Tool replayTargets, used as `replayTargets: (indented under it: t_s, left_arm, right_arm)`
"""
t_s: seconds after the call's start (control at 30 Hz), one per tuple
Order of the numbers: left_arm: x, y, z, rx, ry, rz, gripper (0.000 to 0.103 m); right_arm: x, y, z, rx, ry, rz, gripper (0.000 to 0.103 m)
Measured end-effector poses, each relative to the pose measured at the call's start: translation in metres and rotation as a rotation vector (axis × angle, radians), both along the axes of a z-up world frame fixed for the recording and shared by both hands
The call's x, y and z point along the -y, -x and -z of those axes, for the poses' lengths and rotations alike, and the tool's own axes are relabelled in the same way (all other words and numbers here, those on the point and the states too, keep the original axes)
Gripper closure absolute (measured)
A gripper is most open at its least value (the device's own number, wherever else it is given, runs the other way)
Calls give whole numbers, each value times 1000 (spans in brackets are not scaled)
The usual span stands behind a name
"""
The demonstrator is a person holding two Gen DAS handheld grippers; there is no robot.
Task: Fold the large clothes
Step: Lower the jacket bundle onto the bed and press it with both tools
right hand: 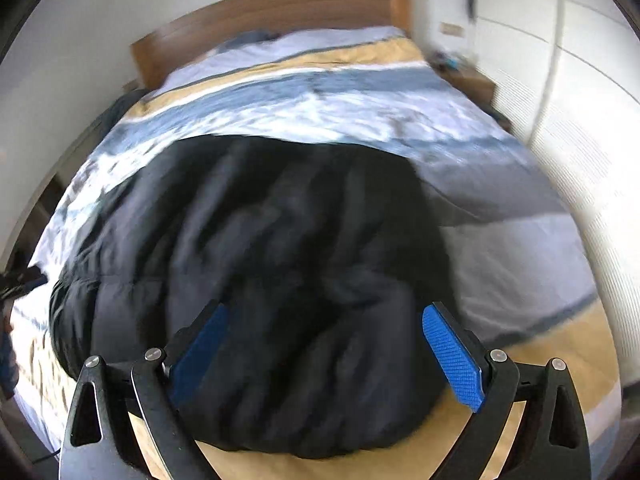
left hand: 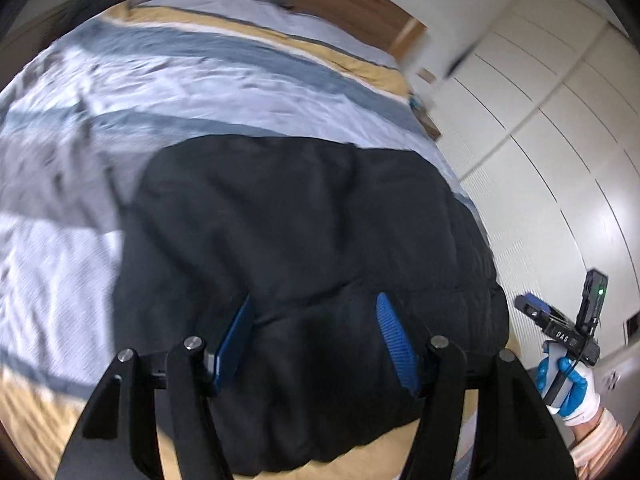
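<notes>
Black padded jacket (left hand: 304, 248) lying folded on the striped bedspread (left hand: 132, 92).

The left gripper (left hand: 316, 320) and right gripper (right hand: 328, 328) are both hovering above its near end, jaws spread wide, gripping nothing; white wardrobe doors (left hand: 560, 128) are standing alongside.

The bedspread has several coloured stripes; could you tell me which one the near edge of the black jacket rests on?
The tan stripe at the foot; the black jacket hangs over it.

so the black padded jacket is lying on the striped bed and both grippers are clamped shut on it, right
Not quite. The black padded jacket does lie on the striped bed, but the left gripper and right gripper are open, as each wrist view shows.
</notes>
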State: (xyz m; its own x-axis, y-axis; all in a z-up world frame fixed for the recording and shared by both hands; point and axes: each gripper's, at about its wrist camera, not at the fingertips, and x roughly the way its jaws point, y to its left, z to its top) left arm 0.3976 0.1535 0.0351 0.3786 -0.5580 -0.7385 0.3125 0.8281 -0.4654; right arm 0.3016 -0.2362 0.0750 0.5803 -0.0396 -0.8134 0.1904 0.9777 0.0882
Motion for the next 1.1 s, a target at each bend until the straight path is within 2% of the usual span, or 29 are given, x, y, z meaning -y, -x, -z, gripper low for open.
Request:
replayTargets:
  t_s: [0.17,0.27,0.37,0.47,0.53,0.73,0.83,0.87,1.0,1.03,1.1]
  left_arm:
    - [64,-10,8,58,-74,48,41]
    - [104,-11,15,92,-95,87,41]
    - [143,-16,31,121,-129,113,41]
    - [163,-31,51,125,-199,94,41]
    - [164,-41,59,110,-209,85,41]
    - [142,-49,62,103,-245,82,41]
    - [121,-55,65,76,-215,25,41]
    - [110,-58,67,53,-174,-3,41]
    - [74,-63,71,12,-113,-98,41]
    - [64,-63,72,1,-108,-122,41]
    - [46,-61,73,-10,-145,-170,41]
  right_arm:
    - [-27,-40,24,36,-16,-130,6]
    - [-40,-63,41,60,15,-197,6]
    - [-45,-78,54,70,44,-216,4]
    - [-28,-85,66,71,42,-203,4]
    - [-9,-86,72,66,14,-197,3]
    - [41,-72,84,79,8,-180,1]
    - [54,-66,89,99,-20,-151,1]
    - [56,-65,89,108,-18,-140,1]
    - [62,-59,87,128,-20,-113,1]
    - [64,-57,87,131,-20,-105,1]
    - [66,-54,87,121,-14,-98,1]
